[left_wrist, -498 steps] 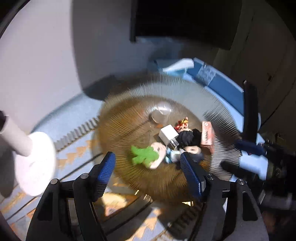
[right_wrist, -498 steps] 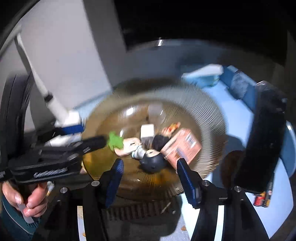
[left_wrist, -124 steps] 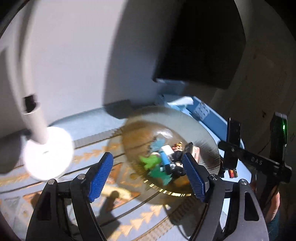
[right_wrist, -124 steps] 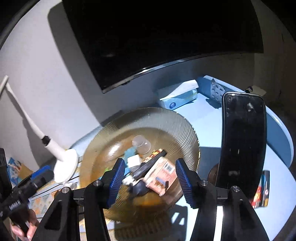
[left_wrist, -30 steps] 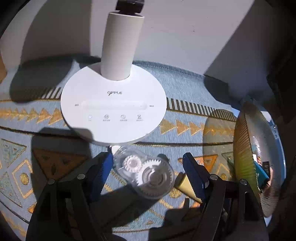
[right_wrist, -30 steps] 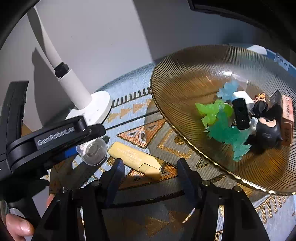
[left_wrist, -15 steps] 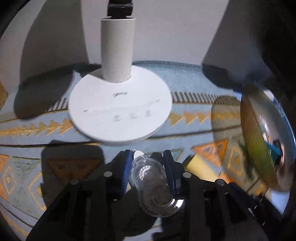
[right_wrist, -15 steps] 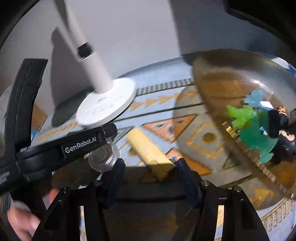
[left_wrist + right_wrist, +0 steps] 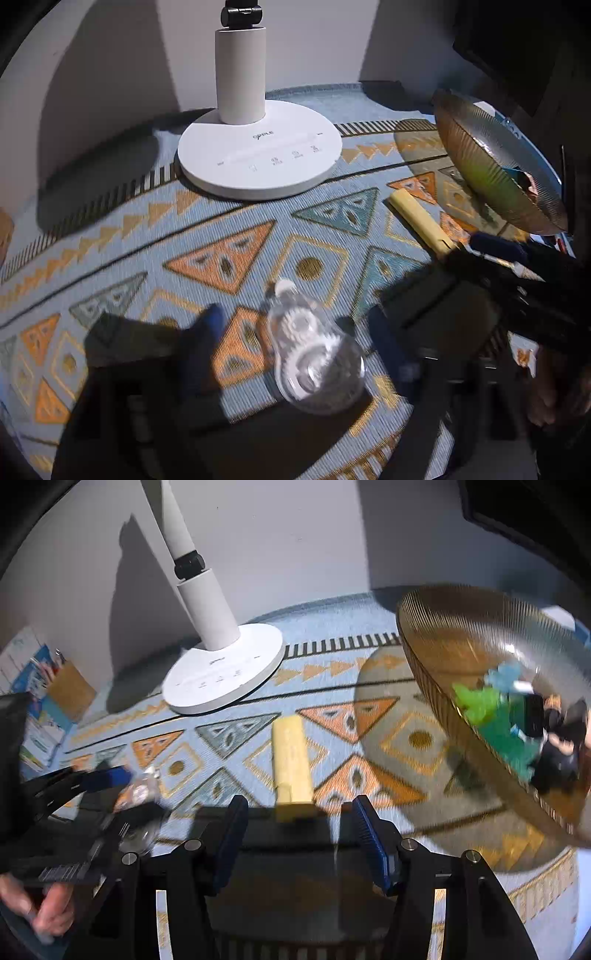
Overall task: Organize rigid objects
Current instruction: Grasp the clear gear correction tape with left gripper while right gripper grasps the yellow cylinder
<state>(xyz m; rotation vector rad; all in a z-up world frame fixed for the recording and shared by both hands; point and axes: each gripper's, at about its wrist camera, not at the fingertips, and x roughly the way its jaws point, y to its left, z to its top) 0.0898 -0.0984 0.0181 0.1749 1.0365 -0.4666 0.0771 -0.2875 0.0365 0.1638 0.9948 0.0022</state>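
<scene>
Patterned counter mat (image 9: pixel 229 258): left gripper (image 9: pixel 295 347), clamped on clear tape dispenser (image 9: pixel 314 362) 0.5 s ago, now jaws wide, dispenser dropped; right gripper (image 9: pixel 295 834) jaws wide near yellow stick (image 9: pixel 291 764).

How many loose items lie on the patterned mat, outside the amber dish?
2: a clear correction-tape dispenser between the left tongs, and a yellow stick ahead of the right tongs. Others may be hidden.

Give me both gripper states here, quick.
Left gripper: open, blurred; the clear tape dispenser lies between its fingers, ungripped.
Right gripper: open, holding nothing; the yellow tube lies just ahead.
</scene>
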